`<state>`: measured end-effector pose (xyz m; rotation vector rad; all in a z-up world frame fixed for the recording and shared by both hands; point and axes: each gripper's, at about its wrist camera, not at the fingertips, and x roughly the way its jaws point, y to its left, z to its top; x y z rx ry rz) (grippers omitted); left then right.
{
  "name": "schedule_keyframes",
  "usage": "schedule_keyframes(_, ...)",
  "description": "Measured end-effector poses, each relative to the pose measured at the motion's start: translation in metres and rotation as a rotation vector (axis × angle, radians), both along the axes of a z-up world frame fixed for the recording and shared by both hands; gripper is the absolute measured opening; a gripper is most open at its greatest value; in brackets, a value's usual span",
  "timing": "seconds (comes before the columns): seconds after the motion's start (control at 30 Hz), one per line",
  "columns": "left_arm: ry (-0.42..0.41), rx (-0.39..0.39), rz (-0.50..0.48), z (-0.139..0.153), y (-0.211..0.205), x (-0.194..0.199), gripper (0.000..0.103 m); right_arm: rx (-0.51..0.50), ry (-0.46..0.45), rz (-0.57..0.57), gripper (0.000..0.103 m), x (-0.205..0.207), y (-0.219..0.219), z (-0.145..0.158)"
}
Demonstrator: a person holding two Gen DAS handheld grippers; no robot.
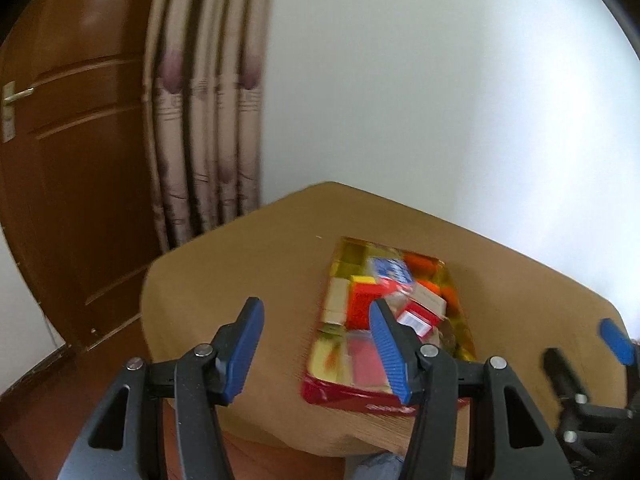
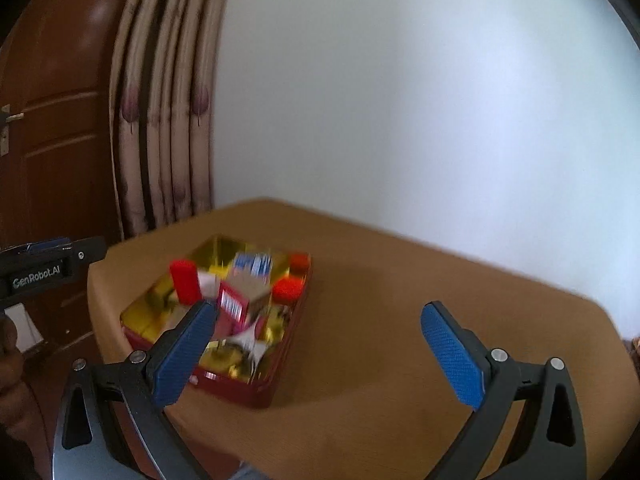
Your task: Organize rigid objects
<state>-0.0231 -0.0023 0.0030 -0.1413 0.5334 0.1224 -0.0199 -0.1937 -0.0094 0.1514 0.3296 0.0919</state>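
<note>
Red tin holds jumbled blocks and small boxes.

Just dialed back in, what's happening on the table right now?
A person holds a pair of tongs in each hand above a tan table. Both the left tongs and the right tongs are open and hold nothing. A red tin with a gold inside sits on the table, filled with small blocks and boxes, among them a red cylinder and a blue-and-white box. The pictures are blurred, so finer detail is unclear.
</note>
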Motion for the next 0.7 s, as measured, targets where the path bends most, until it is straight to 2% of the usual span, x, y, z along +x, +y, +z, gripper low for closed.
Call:
schedule_keyframes(0.17,0.017,-0.006,-0.041,-0.004,-0.008,0.004,0.056,0.012,-0.023,-0.016,0.102,-0.003,0.002,0.002)
schedule_keyframes(0.47,0.072,-0.032,-0.019,-0.009,-0.003,0.013,0.056,0.039,-0.014,0.004,0.102,-0.003,0.002,0.001)
schedule_keyframes(0.7,0.054,0.052,0.013,-0.007,-0.013,0.008,0.056,0.051,-0.002,0.007,0.102,-0.003,0.001,0.002)
